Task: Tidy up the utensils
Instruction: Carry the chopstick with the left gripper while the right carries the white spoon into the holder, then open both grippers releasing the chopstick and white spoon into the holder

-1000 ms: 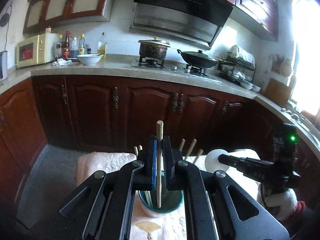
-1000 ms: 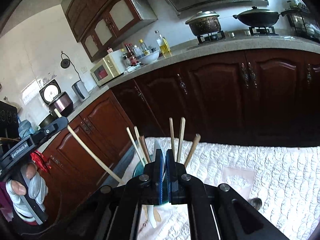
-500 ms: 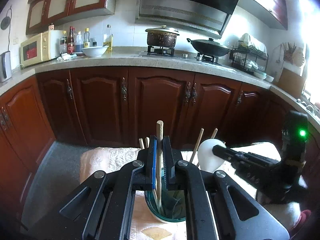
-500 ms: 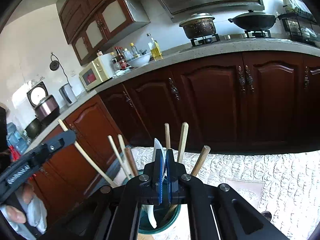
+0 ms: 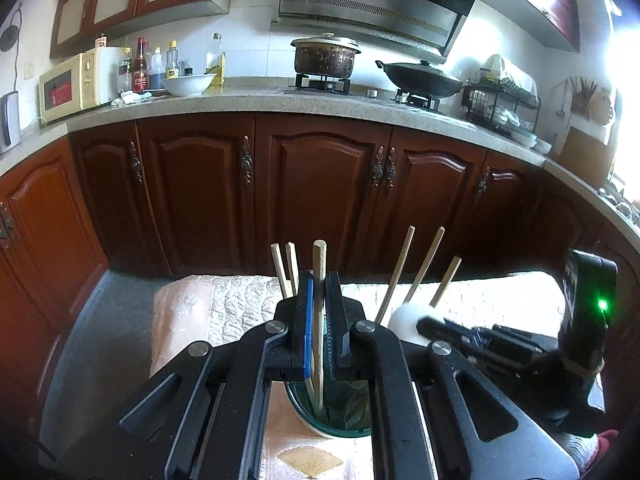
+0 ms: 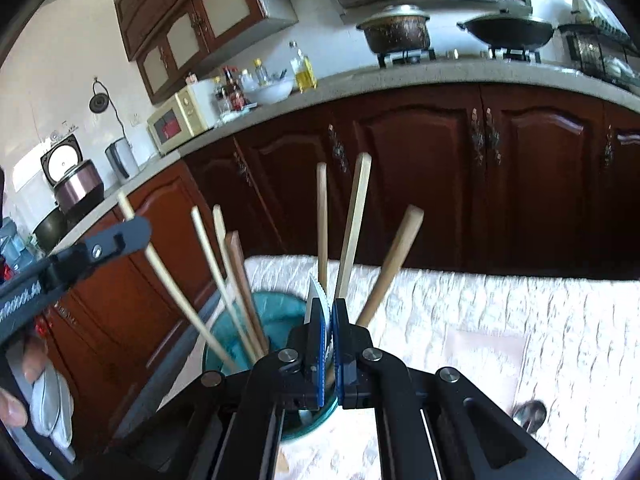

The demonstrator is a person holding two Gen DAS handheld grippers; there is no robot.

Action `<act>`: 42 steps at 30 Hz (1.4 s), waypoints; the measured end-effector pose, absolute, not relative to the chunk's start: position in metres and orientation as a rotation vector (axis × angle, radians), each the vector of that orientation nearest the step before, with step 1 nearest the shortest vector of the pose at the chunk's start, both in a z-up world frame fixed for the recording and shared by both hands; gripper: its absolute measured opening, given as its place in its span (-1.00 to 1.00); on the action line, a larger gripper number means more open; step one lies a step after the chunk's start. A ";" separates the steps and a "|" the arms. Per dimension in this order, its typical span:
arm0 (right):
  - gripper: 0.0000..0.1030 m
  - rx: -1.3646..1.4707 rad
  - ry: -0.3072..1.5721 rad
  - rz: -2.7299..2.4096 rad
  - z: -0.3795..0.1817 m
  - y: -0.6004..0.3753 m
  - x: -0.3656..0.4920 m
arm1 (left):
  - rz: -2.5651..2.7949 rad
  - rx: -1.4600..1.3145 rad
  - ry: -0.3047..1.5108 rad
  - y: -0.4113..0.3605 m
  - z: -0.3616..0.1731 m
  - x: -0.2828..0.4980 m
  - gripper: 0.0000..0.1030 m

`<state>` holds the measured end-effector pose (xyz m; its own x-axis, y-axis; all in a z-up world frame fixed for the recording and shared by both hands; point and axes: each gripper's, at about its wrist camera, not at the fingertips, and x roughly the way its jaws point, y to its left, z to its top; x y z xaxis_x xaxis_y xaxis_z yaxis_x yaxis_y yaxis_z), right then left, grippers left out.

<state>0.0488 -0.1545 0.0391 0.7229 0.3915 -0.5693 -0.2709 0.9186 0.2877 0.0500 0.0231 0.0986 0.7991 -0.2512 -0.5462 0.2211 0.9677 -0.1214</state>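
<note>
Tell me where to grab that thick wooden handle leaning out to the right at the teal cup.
Grip the thick wooden handle on its bare upper half, just below the rounded tip, well above the teal cup. Come from the right, over the white cloth: it tilts that way, away from the taller flat stick on its left.

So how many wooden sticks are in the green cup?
7 sticks: one in the left tongs, three on the cup's left side, three on its right. Others may hide behind the tongs.
</note>
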 end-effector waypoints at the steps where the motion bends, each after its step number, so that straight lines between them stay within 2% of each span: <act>1: -0.95 0.191 0.682 0.373 0.036 -0.155 0.047 | -0.253 -0.052 0.596 0.023 0.097 0.050 -0.91; 12: -0.95 0.299 0.835 0.408 -0.003 -0.166 0.040 | -0.244 -0.078 0.631 0.025 0.085 0.049 -0.91; 14: -0.89 0.311 0.845 0.424 -0.004 -0.168 0.038 | -0.246 -0.078 0.636 0.025 0.085 0.048 -0.91; 15: -0.72 0.312 0.843 0.422 -0.003 -0.169 0.037 | -0.247 -0.082 0.638 0.026 0.085 0.048 -0.90; 16: -0.47 0.312 0.839 0.422 -0.001 -0.170 0.036 | -0.248 -0.086 0.643 0.027 0.084 0.048 -0.87; 17: -0.44 0.315 0.834 0.424 0.000 -0.172 0.034 | -0.249 -0.091 0.650 0.027 0.084 0.048 -0.72; 18: -0.44 0.314 0.830 0.426 0.001 -0.174 0.033 | -0.250 -0.101 0.659 0.029 0.083 0.048 -0.54; 19: -0.44 0.309 0.831 0.425 0.002 -0.175 0.031 | -0.253 -0.111 0.662 0.031 0.082 0.047 -0.48; 24: -0.44 0.286 0.823 0.417 0.006 -0.182 0.020 | -0.247 -0.110 0.661 0.032 0.082 0.034 -0.33; 29: -0.40 0.248 0.803 0.377 0.012 -0.189 0.007 | -0.231 -0.073 0.652 0.022 0.077 0.017 -0.26; 37: -0.27 0.205 0.778 0.322 0.023 -0.208 -0.013 | -0.236 -0.045 0.680 -0.005 0.061 -0.003 -0.25; 42: -0.26 0.173 0.758 0.271 0.032 -0.226 -0.027 | -0.257 -0.030 0.695 -0.028 0.053 -0.009 -0.21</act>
